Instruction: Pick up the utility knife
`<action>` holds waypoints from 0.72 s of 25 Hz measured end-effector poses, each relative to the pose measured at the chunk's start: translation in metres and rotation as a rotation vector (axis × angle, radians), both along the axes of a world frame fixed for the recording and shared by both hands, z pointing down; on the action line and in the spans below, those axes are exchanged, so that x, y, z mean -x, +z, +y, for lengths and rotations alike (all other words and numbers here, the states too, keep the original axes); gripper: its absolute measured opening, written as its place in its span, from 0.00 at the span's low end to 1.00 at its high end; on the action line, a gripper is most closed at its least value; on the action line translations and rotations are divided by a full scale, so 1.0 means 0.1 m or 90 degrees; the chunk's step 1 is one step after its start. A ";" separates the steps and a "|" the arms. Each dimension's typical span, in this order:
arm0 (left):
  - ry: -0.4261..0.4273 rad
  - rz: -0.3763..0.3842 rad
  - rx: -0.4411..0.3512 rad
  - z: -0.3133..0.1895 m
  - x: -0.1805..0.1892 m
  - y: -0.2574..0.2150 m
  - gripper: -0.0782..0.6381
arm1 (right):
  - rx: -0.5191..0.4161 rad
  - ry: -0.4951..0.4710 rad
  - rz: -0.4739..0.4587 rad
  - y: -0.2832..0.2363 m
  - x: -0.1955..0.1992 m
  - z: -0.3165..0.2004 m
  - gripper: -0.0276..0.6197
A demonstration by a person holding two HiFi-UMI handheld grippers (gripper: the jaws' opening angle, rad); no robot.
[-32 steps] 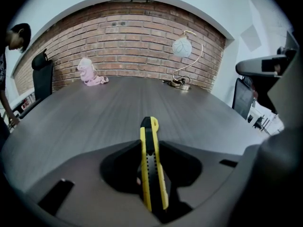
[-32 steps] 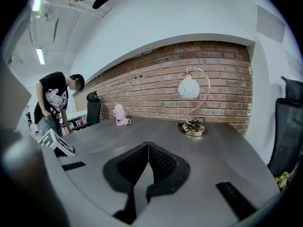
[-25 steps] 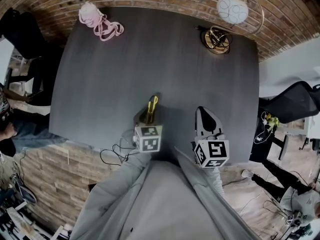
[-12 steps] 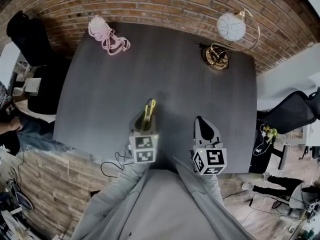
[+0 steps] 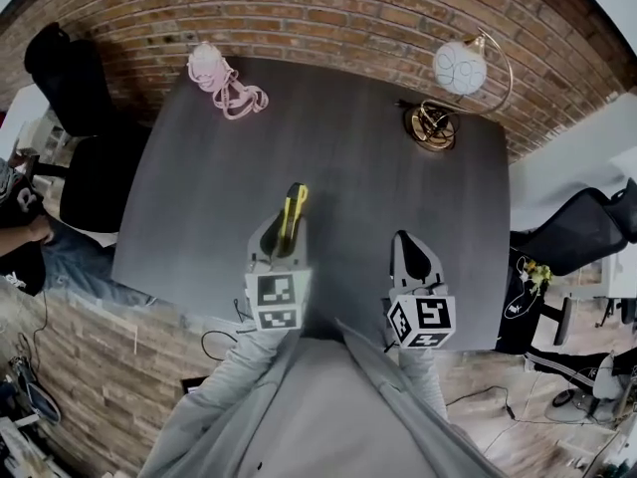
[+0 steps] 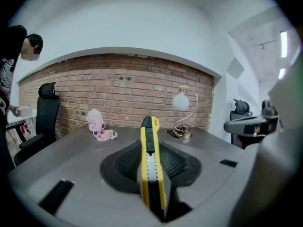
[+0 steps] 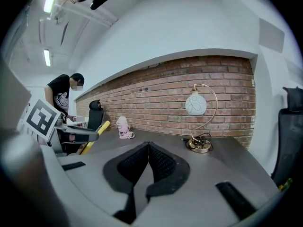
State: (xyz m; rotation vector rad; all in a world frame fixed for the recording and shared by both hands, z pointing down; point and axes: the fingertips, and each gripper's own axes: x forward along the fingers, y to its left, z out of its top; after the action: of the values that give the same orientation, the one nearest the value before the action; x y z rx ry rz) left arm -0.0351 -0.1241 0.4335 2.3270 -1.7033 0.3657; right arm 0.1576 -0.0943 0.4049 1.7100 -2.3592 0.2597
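The utility knife (image 6: 150,167) had its rear end buried in the left gripper (image 6: 151,148); grey sleeves (image 5: 231,374) covered the table (image 5: 348,187) at its near edge; the pink item (image 5: 209,66) at its far left corner was too small to identify.

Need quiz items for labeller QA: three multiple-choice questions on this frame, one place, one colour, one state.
1. Where on the dark grey table stands the white-globe lamp with gold base? A near edge; B far right corner; C far left corner.
2. The slim utility knife's colours? A red, white; B all blue; C yellow, black.
3. The left gripper's jaws? A shut on the knife; B open, empty; C out of view.
B, it shows at the head view's upper right; C, yellow body, black slider; A, jaws clamp its sides.
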 end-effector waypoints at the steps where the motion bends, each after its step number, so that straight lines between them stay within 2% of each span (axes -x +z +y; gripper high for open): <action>1: -0.001 0.001 -0.008 -0.02 0.03 -0.06 0.28 | -0.003 0.000 -0.001 -0.02 0.01 -0.01 0.07; 8: -0.010 0.003 -0.057 -0.08 0.20 -0.39 0.28 | -0.020 -0.002 -0.004 -0.12 0.02 -0.06 0.07; 18: -0.027 0.013 -0.082 -0.12 0.27 -0.60 0.28 | -0.043 -0.004 -0.008 -0.26 -0.04 -0.12 0.07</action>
State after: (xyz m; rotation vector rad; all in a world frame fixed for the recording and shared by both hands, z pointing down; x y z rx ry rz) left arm -0.0625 -0.1361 0.3735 2.3711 -1.8131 0.2297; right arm 0.1619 -0.1065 0.3790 1.7350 -2.4094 0.1922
